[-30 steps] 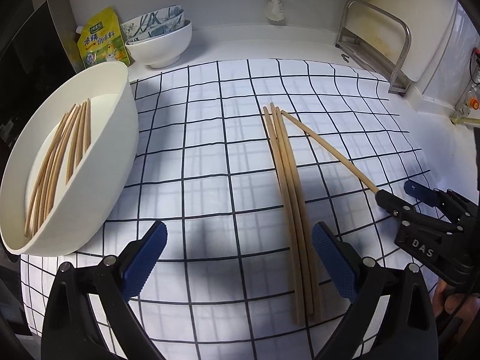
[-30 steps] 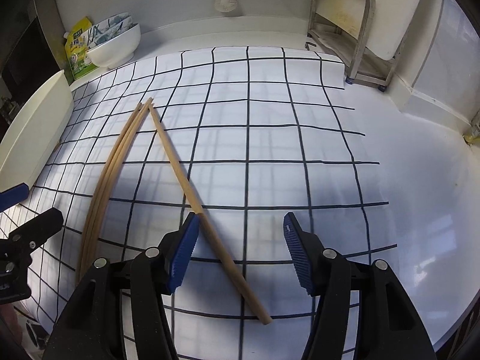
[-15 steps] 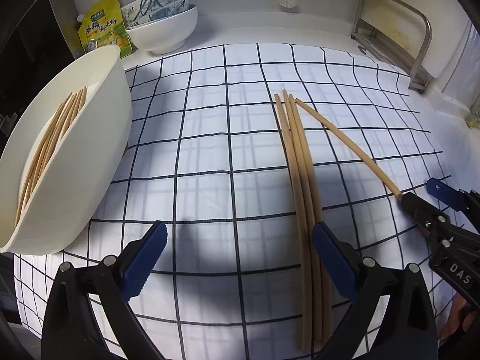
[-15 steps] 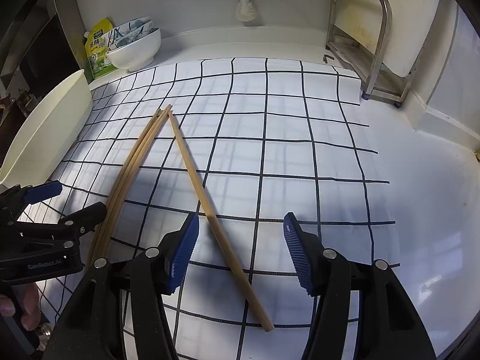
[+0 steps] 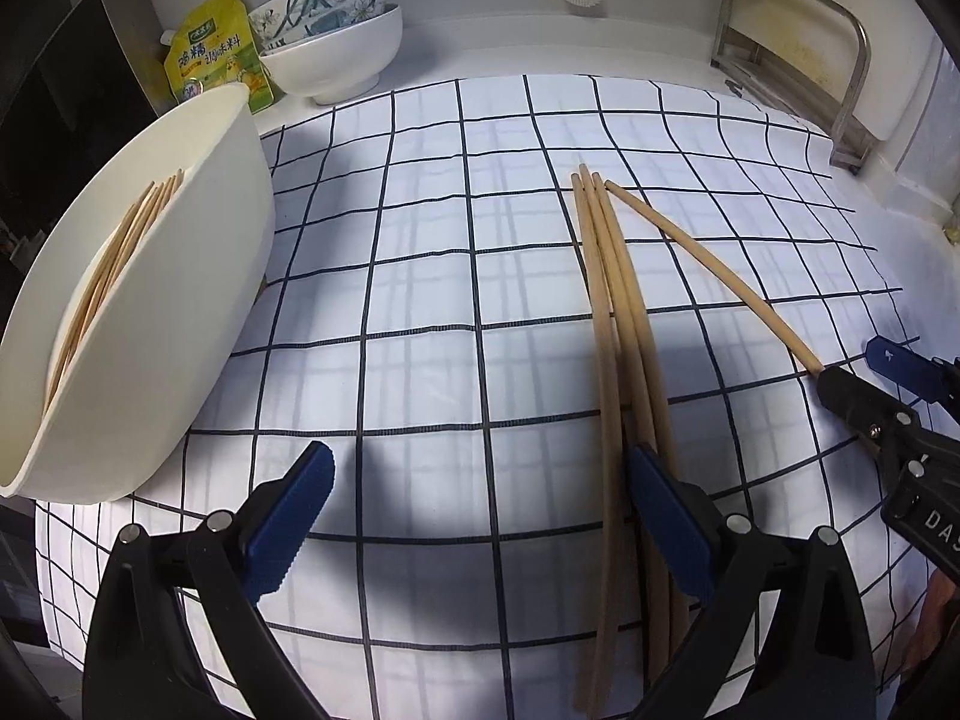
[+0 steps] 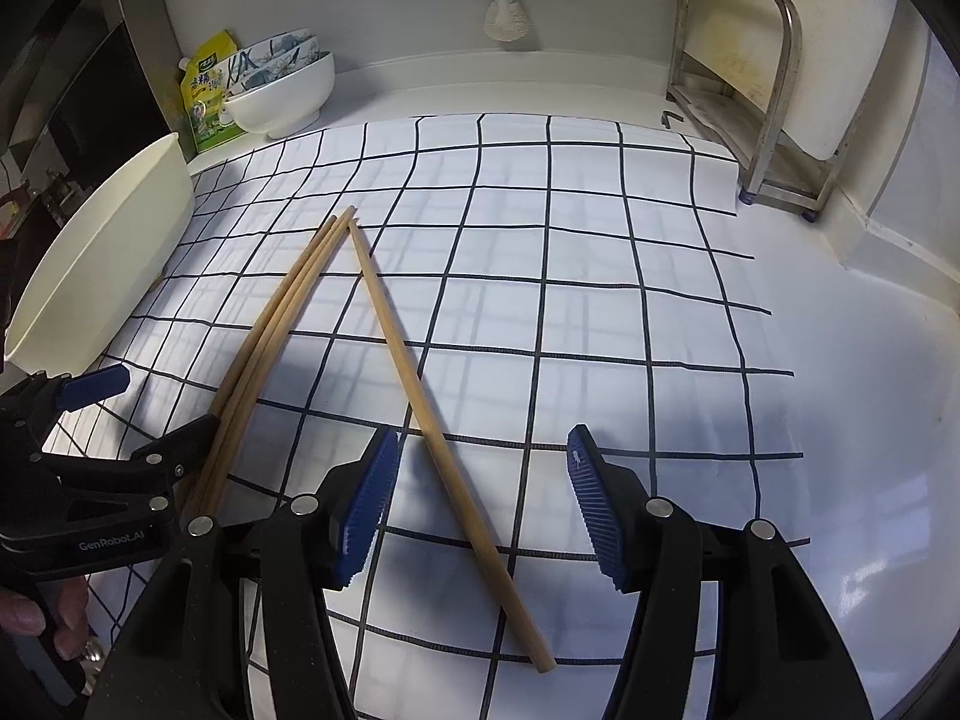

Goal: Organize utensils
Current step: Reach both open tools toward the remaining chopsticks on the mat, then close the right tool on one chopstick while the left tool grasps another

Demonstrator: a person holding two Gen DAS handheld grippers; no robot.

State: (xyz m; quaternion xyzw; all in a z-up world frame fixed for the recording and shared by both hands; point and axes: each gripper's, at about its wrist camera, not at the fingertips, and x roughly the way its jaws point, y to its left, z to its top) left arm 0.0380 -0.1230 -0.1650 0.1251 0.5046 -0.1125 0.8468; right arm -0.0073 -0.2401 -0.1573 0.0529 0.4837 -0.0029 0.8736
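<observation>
Left tongs point(image 5: 480, 510), blades wide apart and gripping nothing, have sunk slightly closer to the checked cloth point(image 5: 420, 300) than a second earlier, the right blade now overlapping the bundle of three chopsticks point(image 5: 612, 312) on the bench. Right tongs point(image 6: 480, 498), likewise apart and empty, hover unmoved over the near end of the single splayed chopstick point(image 6: 420, 396), which passes between the blades without contact. Further chopsticks lie in the white oval tub point(image 5: 180, 300) at far left, unchanged.
</observation>
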